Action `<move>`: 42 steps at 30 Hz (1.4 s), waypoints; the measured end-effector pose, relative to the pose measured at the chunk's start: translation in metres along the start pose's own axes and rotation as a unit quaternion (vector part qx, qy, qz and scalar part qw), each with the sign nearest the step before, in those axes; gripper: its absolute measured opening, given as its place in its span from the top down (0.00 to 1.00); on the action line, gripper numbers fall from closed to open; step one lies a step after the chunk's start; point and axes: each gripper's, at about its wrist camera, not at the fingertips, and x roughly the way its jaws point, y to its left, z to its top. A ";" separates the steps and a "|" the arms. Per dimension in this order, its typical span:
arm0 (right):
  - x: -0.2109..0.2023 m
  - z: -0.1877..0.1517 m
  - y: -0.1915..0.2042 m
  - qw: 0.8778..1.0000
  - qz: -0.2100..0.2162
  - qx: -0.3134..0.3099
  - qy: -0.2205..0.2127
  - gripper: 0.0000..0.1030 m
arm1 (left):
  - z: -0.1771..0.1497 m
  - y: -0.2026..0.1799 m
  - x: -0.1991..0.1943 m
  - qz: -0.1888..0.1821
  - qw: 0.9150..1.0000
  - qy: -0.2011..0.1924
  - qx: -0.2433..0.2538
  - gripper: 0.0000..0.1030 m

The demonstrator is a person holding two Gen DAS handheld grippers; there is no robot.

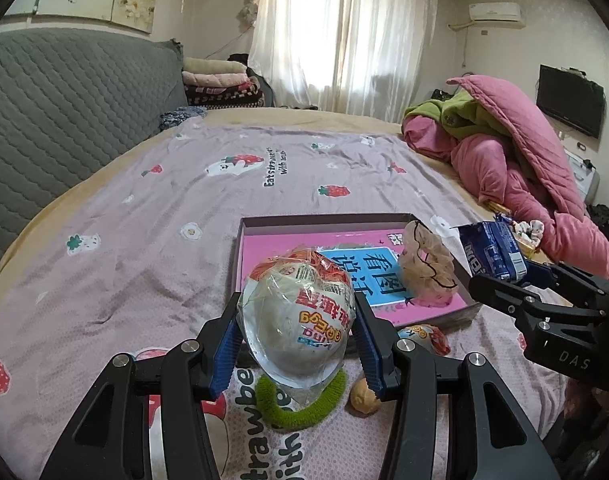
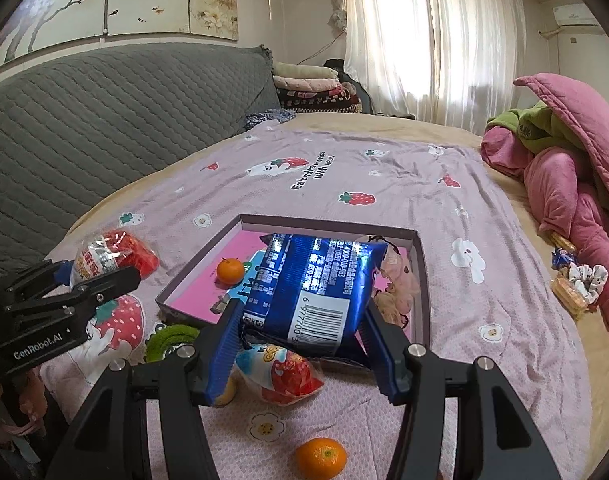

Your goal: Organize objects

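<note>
So the shallow box [image 2: 422, 276] on the strawberry bedsheet [image 1: 152, 208] is where stuff goes. Right gripper [image 2: 300, 344] is clamped on a blue snack packet [image 2: 316, 284], held up over the box; left gripper [image 1: 296, 344] is clenched on a wrapped egg [image 1: 300, 320] at the box's near edge. I'd carry each fully past the rim, lower, then let go. Only the right view shows the tangerine [image 2: 230, 270] inside the box; only the left shows the walnut [image 1: 364, 398]
</note>
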 end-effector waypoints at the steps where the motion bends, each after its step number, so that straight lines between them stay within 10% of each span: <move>1: 0.001 0.000 -0.001 1.000 0.000 0.001 0.000 0.44 | 0.000 0.000 0.001 0.001 1.000 0.001 0.001 0.49; 42: 0.063 0.013 -0.029 0.999 -0.004 0.000 0.035 0.44 | 0.020 0.016 0.097 0.004 0.998 0.061 -0.004 0.49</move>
